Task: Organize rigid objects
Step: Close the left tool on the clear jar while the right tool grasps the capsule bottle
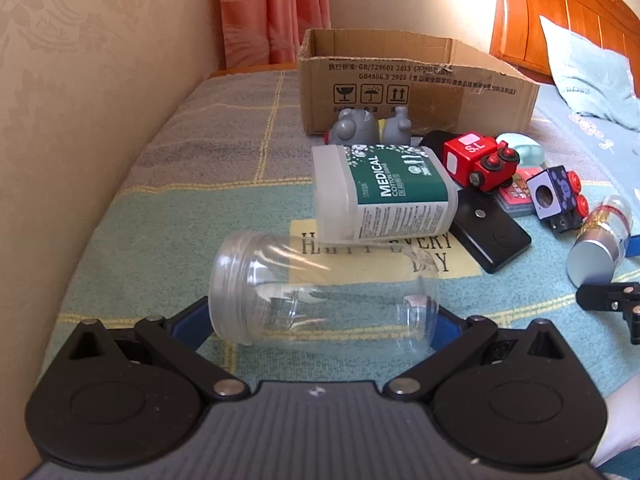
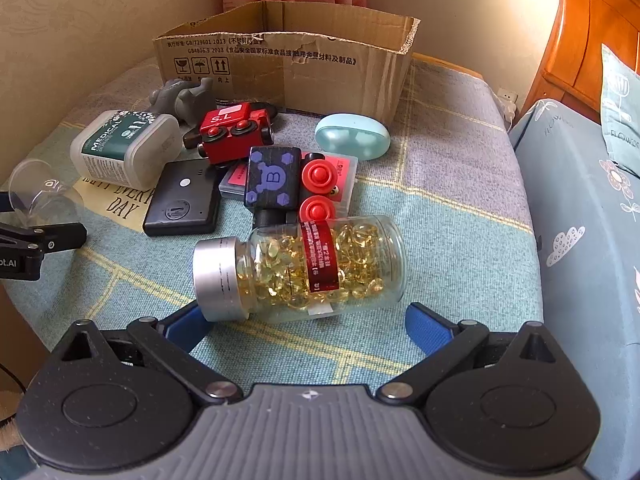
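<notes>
Now the left gripper (image 1: 324,320) pinches the clear, empty plastic jar (image 1: 320,292) at its ends; light, slippery. Box (image 1: 416,92) at twelve o'clock.

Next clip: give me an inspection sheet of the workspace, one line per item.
Surface: patterned bedspread.
Job's things: clear jar and capsule bottle lying on their sides; cardboard box open at the back.
Clutter: swab box, red train, blue block, black case, grey toys, teal case.
Grippers: left gripper jaws flank the jar, contact unclear; right gripper open at the bottle.
Cables: nothing seen.
Surroundings: curtain, wooden headboard, pillow.
</notes>
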A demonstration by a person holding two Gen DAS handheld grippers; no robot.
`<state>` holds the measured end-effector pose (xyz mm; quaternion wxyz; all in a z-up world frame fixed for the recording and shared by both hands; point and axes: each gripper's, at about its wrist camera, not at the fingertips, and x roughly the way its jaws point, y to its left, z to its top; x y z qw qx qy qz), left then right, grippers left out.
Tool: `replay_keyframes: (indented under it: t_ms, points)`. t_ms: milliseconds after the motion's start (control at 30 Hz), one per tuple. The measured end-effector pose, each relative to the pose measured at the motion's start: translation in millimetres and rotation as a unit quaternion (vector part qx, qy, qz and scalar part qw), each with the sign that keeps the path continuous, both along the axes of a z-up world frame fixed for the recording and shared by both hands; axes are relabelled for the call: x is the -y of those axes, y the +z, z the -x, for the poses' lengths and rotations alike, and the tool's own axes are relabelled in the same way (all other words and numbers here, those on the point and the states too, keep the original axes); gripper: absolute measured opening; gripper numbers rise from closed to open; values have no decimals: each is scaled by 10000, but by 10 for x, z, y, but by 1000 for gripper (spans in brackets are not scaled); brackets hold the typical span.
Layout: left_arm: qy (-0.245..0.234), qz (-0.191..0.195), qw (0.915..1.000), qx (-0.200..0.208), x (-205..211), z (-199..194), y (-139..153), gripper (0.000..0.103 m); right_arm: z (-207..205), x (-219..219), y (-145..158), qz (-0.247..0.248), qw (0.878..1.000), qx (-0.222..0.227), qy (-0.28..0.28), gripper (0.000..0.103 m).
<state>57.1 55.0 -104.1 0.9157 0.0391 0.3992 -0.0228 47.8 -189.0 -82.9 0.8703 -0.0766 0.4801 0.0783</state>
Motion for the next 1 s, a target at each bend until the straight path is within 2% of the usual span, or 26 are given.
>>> replay_keyframes:
  t_ms: [67, 300, 667, 1000]
  points:
    - [-25, -124, 9999, 45, 31, 15, 16, 102, 12, 5, -6, -12, 10000, 53, 28, 103]
    - [-58, -199, 9996, 180, 91, 76, 80, 102, 30, 1, 19, -27, 9998, 146, 93, 103]
    - [-20, -49, 9996, 283, 65, 81, 156, 101, -8, -88, 151, 116, 9982, 508, 300, 103]
    - [-69, -146, 9996, 251, 81, 60, 166, 98, -43, -155, 150, 291, 9975, 504, 408, 98]
